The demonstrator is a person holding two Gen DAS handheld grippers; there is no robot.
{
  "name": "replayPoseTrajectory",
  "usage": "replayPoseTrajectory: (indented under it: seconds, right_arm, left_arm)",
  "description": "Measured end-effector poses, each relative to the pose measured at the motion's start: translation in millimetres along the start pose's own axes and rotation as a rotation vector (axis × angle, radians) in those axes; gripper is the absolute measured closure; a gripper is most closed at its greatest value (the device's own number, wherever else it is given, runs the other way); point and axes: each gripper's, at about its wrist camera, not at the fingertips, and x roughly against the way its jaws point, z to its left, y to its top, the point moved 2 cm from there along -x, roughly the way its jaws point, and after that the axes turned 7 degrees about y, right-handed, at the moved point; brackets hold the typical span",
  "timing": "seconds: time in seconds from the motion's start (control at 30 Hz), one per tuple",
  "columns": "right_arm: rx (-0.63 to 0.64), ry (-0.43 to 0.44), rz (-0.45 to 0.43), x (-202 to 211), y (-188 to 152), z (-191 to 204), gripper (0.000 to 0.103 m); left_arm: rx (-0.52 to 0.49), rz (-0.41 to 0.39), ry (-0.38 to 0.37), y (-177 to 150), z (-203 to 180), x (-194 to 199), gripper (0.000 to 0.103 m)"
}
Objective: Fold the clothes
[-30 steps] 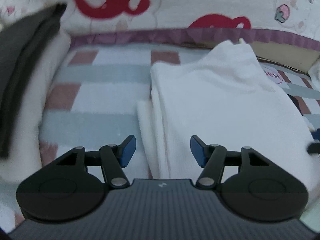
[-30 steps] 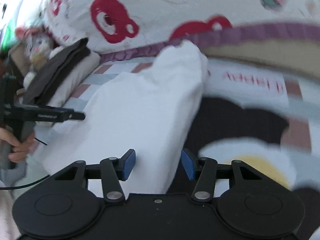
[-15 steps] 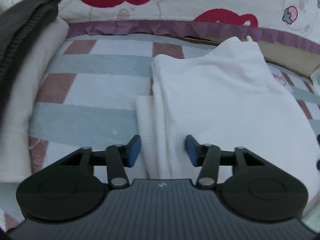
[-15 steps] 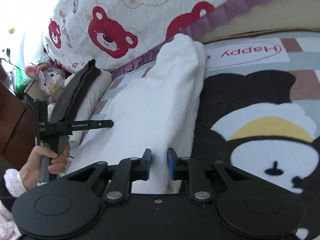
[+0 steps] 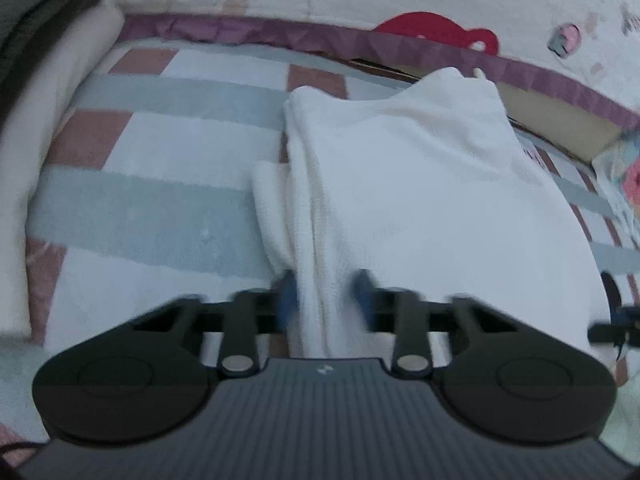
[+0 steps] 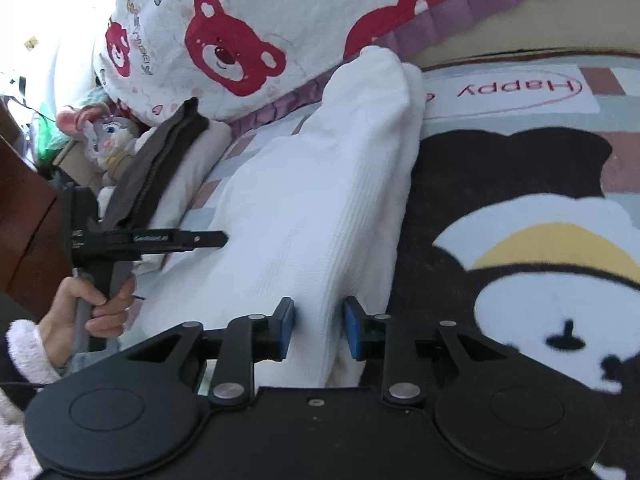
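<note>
You had the white knit garment [image 5: 420, 200] lying on the patterned blanket [image 5: 160, 184] with its long axis running away from both grippers—the left gripper [image 5: 326, 296] just closing onto its near-left edge, the right gripper [image 6: 319, 328] opening slightly yet pinching the near-right fold.

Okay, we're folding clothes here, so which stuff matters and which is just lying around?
In the job:
white garment
left gripper, closing on its near edge
right gripper, pinching the other near edge

Lying about:
bear-print quilt
plush rabbit
dark folded garment
patterned blanket
</note>
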Motion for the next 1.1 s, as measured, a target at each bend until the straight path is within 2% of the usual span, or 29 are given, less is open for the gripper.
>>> replayPoseTrajectory:
  seconds: [0.03,0.07,0.1,0.17,0.23,0.33,0.47,0.57,0.67,0.77,0.9,1.0,1.1]
  right_arm:
    - [-0.004,0.0,-0.013,-0.5,1.6,-0.5,0.075]
    - [-0.004,0.01,-0.029,1.0,3.7,0.1,0.088]
    - [0.002,0.026,-0.044,3.6,5.6,1.8,0.09]
    - [0.029,0.051,-0.049,10.1,6.8,7.8,0.091]
    - [0.06,0.061,-0.038,15.3,5.8,13.4,0.091]
    - [0.073,-0.011,0.019,7.6,-4.4,7.9,0.092]
    - [0.057,-0.034,0.024,2.2,-8.6,3.7,0.091]
    - [0.092,-0.064,0.043,2.4,-9.4,6.2,0.082]
    - [0.073,-0.066,0.058,7.4,-11.3,4.0,0.076]
    - [0.089,-0.07,0.075,8.6,-17.1,5.9,0.077]
    - [0.098,-0.069,0.097,8.4,-22.3,7.1,0.077]
    - [0.092,-0.071,0.118,10.8,-24.1,6.6,0.077]
    - [0.11,-0.096,0.151,15.0,-26.9,10.1,0.077]
  left_arm:
    - [-0.009,-0.008,0.009,1.7,-2.3,5.4,0.094]
    - [-0.006,-0.023,0.015,3.0,-3.5,13.7,0.094]
    - [0.01,-0.033,0.013,3.7,-2.5,22.4,0.095]
    - [0.049,-0.039,0.006,3.5,1.9,37.8,0.095]
    - [0.075,-0.01,0.014,-2.3,7.0,42.8,0.095]
    - [0.049,0.041,0.057,-12.0,3.9,24.3,0.094]
    - [-0.026,0.059,0.114,-14.0,-8.6,22.8,0.094]
    - [-0.083,0.034,0.164,-13.2,-17.3,33.3,0.09]
    - [-0.172,-0.025,0.155,-13.4,-33.2,49.6,0.089]
    - [-0.296,-0.079,0.117,-21.3,-59.0,62.3,0.089]
    - [-0.338,-0.034,0.044,-32.1,-77.2,60.6,0.086]
    - [-0.331,0.102,0.059,-47.8,-77.2,45.9,0.085]
    - [-0.311,0.144,0.049,-59.2,-73.4,48.6,0.085]
